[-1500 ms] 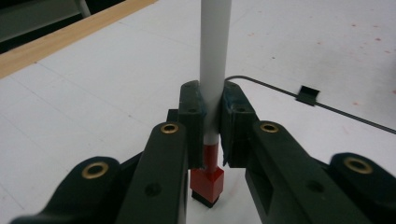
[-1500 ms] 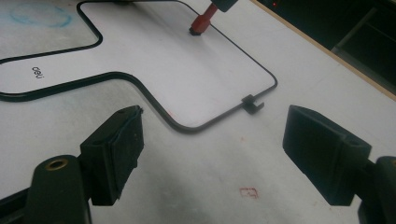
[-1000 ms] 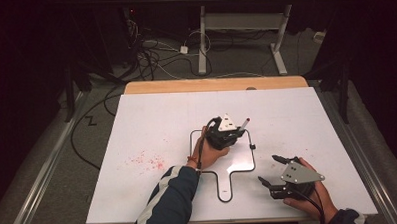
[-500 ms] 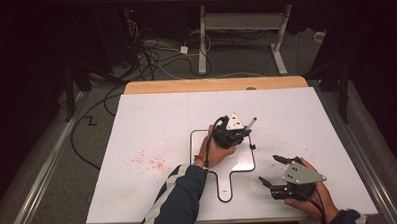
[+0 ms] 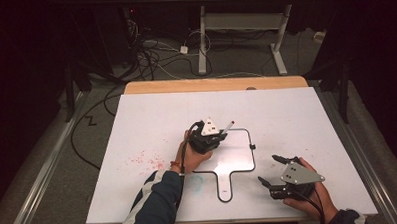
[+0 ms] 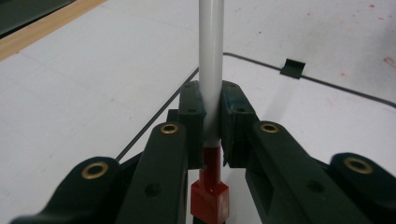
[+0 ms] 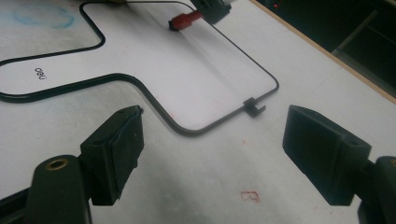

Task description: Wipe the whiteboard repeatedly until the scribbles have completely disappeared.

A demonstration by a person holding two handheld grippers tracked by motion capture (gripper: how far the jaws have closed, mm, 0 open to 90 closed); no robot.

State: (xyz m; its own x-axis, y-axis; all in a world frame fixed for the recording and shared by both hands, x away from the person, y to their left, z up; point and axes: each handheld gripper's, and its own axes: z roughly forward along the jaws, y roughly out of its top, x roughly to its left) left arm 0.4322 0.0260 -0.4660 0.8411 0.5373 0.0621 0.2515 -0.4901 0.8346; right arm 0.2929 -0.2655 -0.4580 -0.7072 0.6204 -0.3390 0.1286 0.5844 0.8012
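A small paddle-shaped whiteboard [image 5: 235,153] with a black rim lies flat at the middle of the white table; its handle points toward the person. My left gripper [image 5: 213,136] hovers over the board's left part, shut on a grey marker [image 5: 229,125] that sticks out to the upper right. In the left gripper view the jaws clamp the marker's grey barrel [image 6: 211,70], and its red end [image 6: 210,196] lies behind them. My right gripper [image 5: 268,168] rests open near the front right, just off the board [image 7: 154,100], with nothing between its pads [image 7: 116,149].
Red ink specks [image 5: 148,159] and a faint blue scribble [image 5: 196,181] mark the table [image 5: 312,118] left of the board. A black clip [image 5: 252,146] sits on the board's right rim. A wooden strip [image 5: 215,85] edges the far side; cables [image 5: 154,53] lie on the floor beyond.
My left gripper, still holding the marker, has shifted left over the board. The right gripper has stayed put and open.
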